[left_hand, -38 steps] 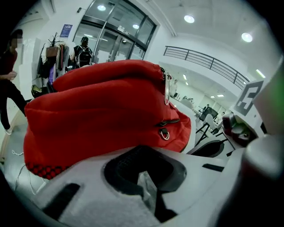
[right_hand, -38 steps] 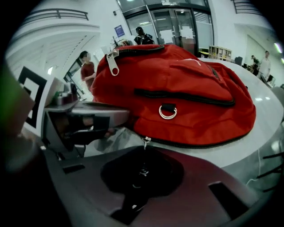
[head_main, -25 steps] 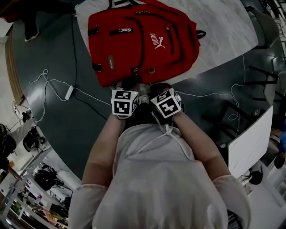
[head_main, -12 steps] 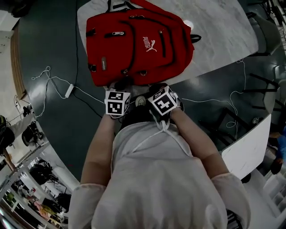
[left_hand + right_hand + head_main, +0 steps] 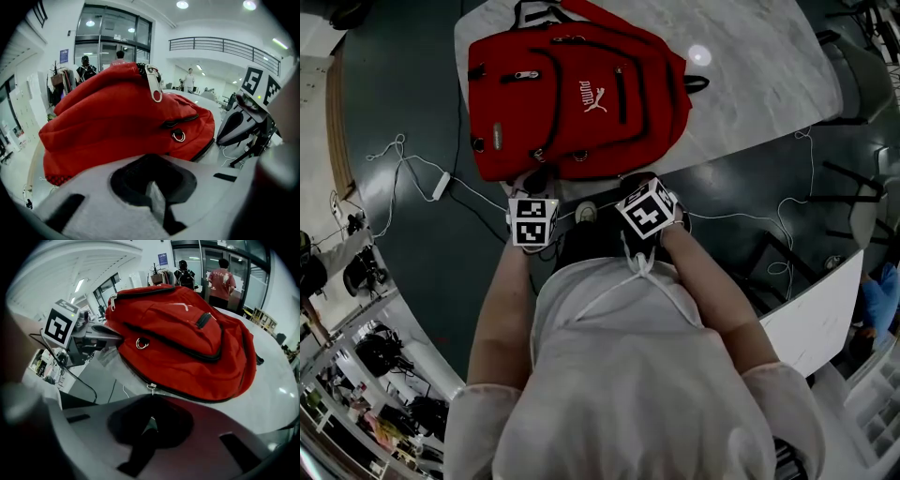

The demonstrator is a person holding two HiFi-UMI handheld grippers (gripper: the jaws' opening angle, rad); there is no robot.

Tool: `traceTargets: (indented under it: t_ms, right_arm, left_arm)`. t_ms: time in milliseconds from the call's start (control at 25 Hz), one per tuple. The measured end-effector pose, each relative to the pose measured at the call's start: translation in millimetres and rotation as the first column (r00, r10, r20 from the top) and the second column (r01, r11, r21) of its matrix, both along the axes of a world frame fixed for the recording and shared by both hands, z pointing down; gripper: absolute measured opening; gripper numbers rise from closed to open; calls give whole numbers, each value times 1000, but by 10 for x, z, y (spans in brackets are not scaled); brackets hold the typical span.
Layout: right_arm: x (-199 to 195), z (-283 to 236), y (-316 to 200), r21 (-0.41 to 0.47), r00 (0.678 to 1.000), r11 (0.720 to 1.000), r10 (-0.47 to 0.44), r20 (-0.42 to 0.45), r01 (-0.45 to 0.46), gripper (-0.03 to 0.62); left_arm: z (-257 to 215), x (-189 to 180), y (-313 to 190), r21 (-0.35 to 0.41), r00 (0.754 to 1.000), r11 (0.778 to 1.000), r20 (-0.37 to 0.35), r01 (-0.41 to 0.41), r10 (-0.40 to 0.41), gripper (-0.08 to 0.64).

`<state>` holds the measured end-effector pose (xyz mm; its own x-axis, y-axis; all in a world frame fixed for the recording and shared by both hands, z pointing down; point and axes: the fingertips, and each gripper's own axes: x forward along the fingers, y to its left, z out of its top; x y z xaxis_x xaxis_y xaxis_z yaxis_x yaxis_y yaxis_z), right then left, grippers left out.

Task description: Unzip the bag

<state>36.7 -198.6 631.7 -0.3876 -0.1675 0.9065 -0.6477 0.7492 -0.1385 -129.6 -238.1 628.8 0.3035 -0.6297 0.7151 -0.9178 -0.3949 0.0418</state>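
Red backpack [image 5: 581, 94] flat on white table [image 5: 759, 66], front up. Long axis runs left-right, top toward person's right. Left gripper [image 5: 532, 180] and right gripper [image 5: 630, 181] at its near edge, both jaws together, gripping nothing.

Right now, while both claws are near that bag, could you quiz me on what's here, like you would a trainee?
1. What colour is the backpack? A blue, B red, C green.
2. True or false: the left claw and the right claw both hold nothing.
3. Fill in: the backpack lies on a pale ___.

Key: 1 B. 2 True, no zipper pull is gripped yet. 3 table.
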Motion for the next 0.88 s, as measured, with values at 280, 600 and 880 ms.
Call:
traceTargets:
  t_ms: [280,600,880]
  right_arm:
    - [358,13,-123,21,999,999,25,-23,-25,26]
    - [852,7,-339,51,996,996,73,-59,-70,26]
    - [1058,-7,-467,63,995,996,74,-59,-71,28]
  left_arm:
    - [0,-52,-11,3,998,998,14,63,-63,21]
    - [8,-80,-11,-24,987,986,-2,163,-163,21]
    - [13,-97,-5,-11,976,976,23,217,-217,21]
